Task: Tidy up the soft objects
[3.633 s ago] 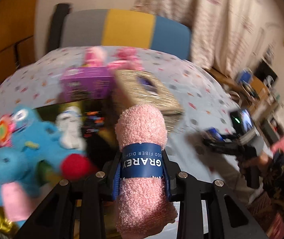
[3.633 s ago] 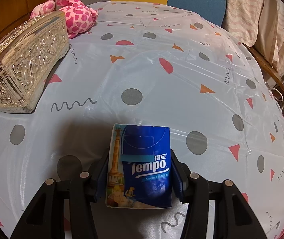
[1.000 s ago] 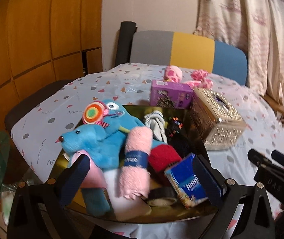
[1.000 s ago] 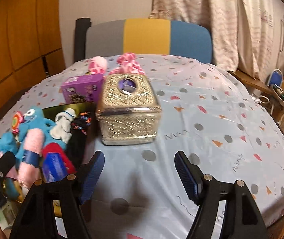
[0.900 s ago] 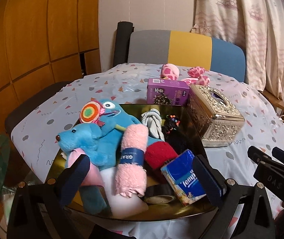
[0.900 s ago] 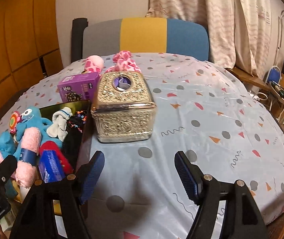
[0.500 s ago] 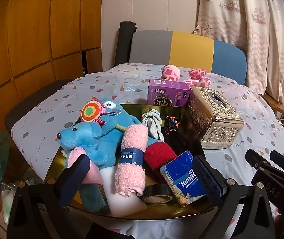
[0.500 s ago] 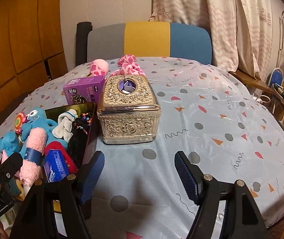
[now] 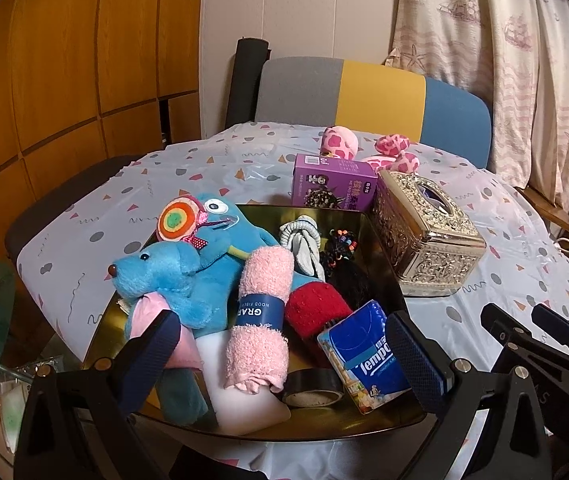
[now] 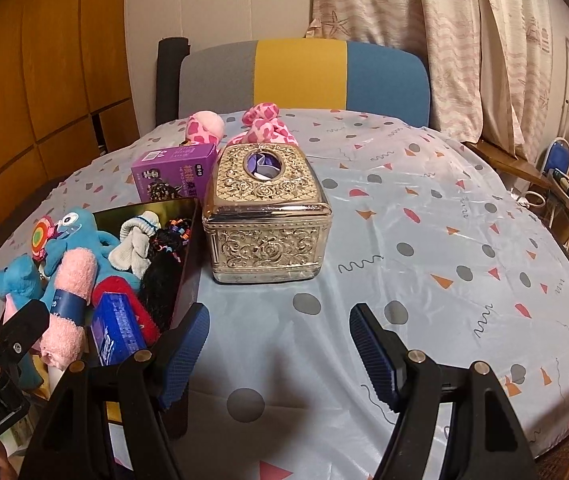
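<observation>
Nothing is being grasped: both the left gripper [image 9: 280,352] and right gripper [image 10: 278,344] are being held released. Probably the pink plush [image 10: 262,122] at twelve o'clock is being left for collection into the gold tray [image 9: 380,256].

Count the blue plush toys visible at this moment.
2, both in the gold tray: a blue plush dog at its left edge, and a big-eyed blue plush lying behind it. Others may be buried underneath.

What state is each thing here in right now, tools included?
left hand-held gripper: open, empty
right hand-held gripper: open, empty
pink towel roll: rolled, banded, lying in the tray
tissue pack: in the tray, tilted
gold tray: crowded with soft things
blue plush toy: lying in the tray
silver tissue box: upright beside the tray
</observation>
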Tool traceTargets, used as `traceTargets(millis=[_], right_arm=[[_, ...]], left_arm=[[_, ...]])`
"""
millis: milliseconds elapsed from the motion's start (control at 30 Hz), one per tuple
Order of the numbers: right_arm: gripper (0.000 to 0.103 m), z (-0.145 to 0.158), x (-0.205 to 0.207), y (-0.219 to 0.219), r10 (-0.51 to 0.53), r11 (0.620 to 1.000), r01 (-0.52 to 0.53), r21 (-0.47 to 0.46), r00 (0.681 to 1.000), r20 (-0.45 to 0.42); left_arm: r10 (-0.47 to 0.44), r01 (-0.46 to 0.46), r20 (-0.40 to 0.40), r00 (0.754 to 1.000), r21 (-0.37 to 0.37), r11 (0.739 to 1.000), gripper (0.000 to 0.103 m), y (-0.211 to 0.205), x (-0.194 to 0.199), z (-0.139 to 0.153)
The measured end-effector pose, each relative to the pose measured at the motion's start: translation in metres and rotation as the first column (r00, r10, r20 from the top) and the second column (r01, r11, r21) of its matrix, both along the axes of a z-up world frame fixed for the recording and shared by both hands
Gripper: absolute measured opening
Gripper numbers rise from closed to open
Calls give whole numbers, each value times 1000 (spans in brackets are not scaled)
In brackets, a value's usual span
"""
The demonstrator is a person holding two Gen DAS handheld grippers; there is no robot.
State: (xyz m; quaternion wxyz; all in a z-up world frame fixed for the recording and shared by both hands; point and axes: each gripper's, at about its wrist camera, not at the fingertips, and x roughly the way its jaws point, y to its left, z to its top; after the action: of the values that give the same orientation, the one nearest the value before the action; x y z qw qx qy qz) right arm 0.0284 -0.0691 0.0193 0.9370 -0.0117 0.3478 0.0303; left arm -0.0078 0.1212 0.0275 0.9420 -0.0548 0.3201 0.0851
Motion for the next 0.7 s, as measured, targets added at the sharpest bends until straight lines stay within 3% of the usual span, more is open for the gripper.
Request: traceTargets(millis=[700], right_arm=[[74, 0, -2, 1, 1, 1000, -1, 8, 1000, -2]], left_arm=[[-7, 7, -16, 1000, 5, 1000, 103, -2, 0, -2]])
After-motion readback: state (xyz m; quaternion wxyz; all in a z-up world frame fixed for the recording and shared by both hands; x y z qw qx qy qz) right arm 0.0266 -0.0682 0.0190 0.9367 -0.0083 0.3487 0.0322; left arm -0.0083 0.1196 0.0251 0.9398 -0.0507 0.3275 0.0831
